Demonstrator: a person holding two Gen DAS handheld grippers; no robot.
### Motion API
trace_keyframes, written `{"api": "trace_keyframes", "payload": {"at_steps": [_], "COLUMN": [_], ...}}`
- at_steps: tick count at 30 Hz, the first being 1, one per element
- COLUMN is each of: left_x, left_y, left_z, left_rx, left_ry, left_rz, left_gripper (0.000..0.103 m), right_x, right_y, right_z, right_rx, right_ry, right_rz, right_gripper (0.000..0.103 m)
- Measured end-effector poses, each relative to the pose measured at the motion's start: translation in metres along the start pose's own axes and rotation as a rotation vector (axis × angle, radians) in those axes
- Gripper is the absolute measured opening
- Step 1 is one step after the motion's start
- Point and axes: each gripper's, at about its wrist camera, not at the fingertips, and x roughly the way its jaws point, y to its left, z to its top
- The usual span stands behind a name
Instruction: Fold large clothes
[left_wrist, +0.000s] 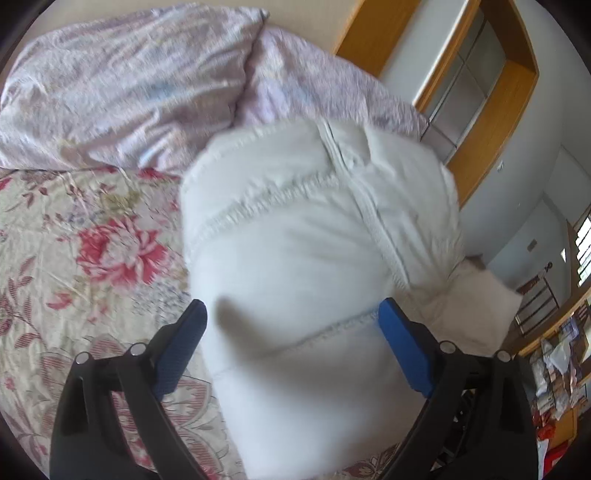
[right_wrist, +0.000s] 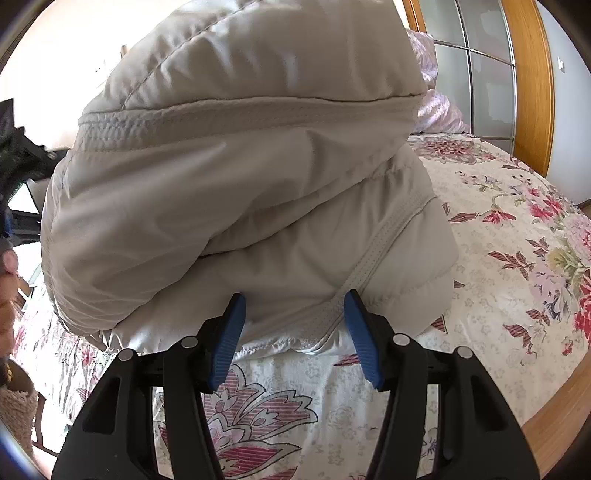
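L wrist | left gripper (left_wrist: 291, 317) fingers astride white jacket (left_wrist: 317, 221) | floral bedsheet (left_wrist: 74, 240)

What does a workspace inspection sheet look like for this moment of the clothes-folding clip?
Surface: bed with cream floral bedspread, pink blooms.
Job's things: pale grey padded quilted jacket, bundled in layers, blurred in the left view.
Clutter: crumpled lilac duvet at the bed's far end.
Grippers: left gripper wide around the jacket, grip unclear; right gripper open, blue fingers at the jacket's lower edge.
Cables: nothing seen.
Surroundings: wood-framed frosted glass doors; shelves with papers.
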Motion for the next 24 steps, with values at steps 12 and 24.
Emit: {"api": "trace_keyframes", "payload": {"at_steps": [12,24], "left_x": [0.022,0.031], "left_y": [-0.031,-0.036], "left_z": [-0.008,-0.005], "left_rx": [0.087,0.116], "left_ry": [0.009,0.016], "left_rz": [0.076,0.096], "left_gripper": [0.098,0.099], "right_x": [-0.011,-0.088], "right_y": [-0.003,-0.045], "right_z": [0.000,0.040], "right_rx": [0.010,0.015], "right_ry": [-0.018,-0.254], "right_rz": [0.009,-0.146], "right_gripper": [0.058,0.058]}}
